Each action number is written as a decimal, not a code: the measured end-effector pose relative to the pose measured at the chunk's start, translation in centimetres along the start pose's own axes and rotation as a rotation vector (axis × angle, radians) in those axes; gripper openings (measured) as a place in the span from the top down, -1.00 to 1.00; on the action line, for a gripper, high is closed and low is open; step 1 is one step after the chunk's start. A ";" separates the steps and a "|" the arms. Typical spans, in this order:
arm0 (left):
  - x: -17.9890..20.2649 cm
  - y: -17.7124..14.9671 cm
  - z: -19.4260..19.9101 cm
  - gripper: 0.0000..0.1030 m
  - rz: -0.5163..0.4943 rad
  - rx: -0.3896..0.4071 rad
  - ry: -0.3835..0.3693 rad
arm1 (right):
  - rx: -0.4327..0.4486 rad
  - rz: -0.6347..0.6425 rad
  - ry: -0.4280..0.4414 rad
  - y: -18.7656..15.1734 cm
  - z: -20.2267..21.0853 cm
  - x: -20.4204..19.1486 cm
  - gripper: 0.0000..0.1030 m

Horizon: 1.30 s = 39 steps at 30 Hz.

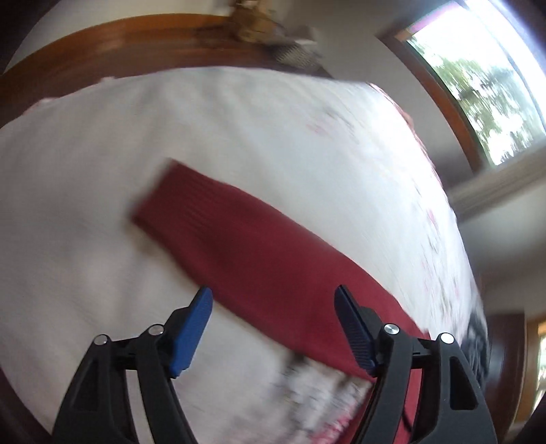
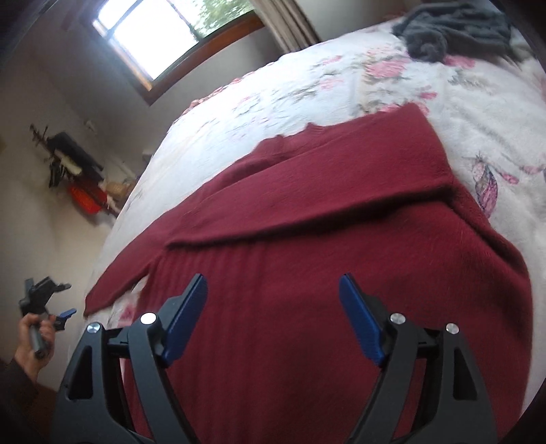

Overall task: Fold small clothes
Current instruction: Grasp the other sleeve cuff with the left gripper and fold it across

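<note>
Both grippers [image 1: 273,300] [image 2: 273,290] spread above red sweater [image 2: 307,239]

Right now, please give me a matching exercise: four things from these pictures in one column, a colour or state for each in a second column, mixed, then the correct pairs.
Things:
1. sweater
2. bedspread
3. dark garment
4. right gripper

Colours or states:
A. grey, crumpled at the far corner of the bed
B. open, holding nothing
C. dark red, one sleeve folded across the body
D. white with pink flowers

Pairs: 1-C, 2-D, 3-A, 4-B
</note>
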<state>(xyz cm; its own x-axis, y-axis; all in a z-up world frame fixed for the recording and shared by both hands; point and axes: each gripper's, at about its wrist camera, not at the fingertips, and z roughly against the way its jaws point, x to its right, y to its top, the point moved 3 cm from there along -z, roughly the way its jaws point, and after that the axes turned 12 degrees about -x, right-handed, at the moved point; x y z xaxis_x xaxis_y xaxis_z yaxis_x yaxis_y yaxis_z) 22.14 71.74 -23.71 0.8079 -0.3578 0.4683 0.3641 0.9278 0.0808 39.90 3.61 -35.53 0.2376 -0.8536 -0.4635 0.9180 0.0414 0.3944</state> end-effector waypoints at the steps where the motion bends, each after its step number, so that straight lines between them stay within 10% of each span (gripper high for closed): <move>1: -1.4 0.6 -0.3 -0.44 0.036 -0.010 -0.013 | -0.010 0.023 -0.004 -0.3 0.4 -0.9 -0.55; 13: -6.2 3.8 -3.2 -0.36 0.126 -0.045 -0.064 | -0.075 0.157 -0.058 -2.7 3.6 -9.0 -0.57; 16: -5.9 4.1 -3.6 0.68 0.092 -0.087 -0.052 | -0.083 0.153 -0.058 -3.1 4.0 -9.7 -0.57; 22: -4.2 4.1 -1.7 0.84 0.050 -0.050 -0.072 | -0.093 0.163 -0.063 -3.4 5.1 -11.0 -0.57; 39: 24.4 -5.5 5.0 0.86 -0.583 0.000 -0.280 | -0.175 0.190 -0.238 -2.1 7.9 -11.8 -0.57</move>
<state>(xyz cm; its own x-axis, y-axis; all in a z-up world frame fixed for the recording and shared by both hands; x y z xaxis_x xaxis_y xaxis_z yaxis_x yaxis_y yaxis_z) 37.53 58.43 -8.37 0.3257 -0.7623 0.5593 0.7069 0.5892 0.3913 32.61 9.51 -24.59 0.3475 -0.9184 -0.1893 0.9100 0.2815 0.3045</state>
